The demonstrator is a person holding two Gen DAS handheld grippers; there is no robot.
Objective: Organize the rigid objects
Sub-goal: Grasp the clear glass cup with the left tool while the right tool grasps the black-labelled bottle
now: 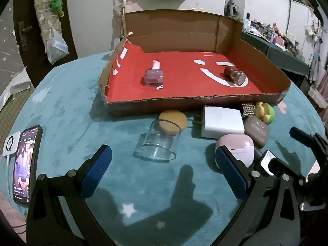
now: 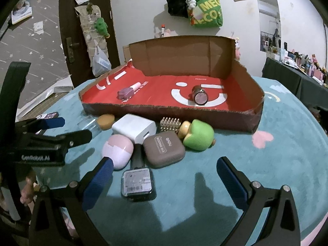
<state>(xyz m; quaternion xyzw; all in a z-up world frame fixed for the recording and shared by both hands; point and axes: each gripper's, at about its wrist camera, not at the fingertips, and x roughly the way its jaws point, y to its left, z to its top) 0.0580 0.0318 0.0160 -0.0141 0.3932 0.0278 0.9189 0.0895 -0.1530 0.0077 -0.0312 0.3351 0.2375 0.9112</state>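
Left wrist view: the left gripper (image 1: 163, 162) sits low in the frame, its blue-padded fingers (image 1: 96, 170) spread wide and released, nothing between them; ahead at centre lies a clear glass jar (image 1: 158, 141) on its side on the teal bench (image 1: 71, 127), its tan lid (image 1: 173, 121) pointing toward the cardboard tray (image 1: 184, 105); inside the tray's red floor, a purple nail polish bottle (image 1: 154, 75) left of centre, a dark round bottle (image 1: 234, 74) on its side to the right, well apart from each other; just before the tray's front wall a white charger (image 1: 222, 122), a brown case (image 1: 256, 131), a pink earbud case (image 1: 238, 146) and a green-and-yellow toy (image 1: 264, 111) crowd together; a phone (image 1: 26, 164) lies at the left edge of the frame.

Right wrist view: the right gripper (image 2: 165, 181) is likewise splayed, empty; a small square-faced watch (image 2: 137, 181) lies just inside the left finger; the pink earbud case (image 2: 117, 150) touches that finger's tip, or sits just behind it, I cannot tell which; a gold spiky block (image 2: 170, 124) rests against the tray's front wall; the left gripper (image 2: 67, 128) shows at the left edge.
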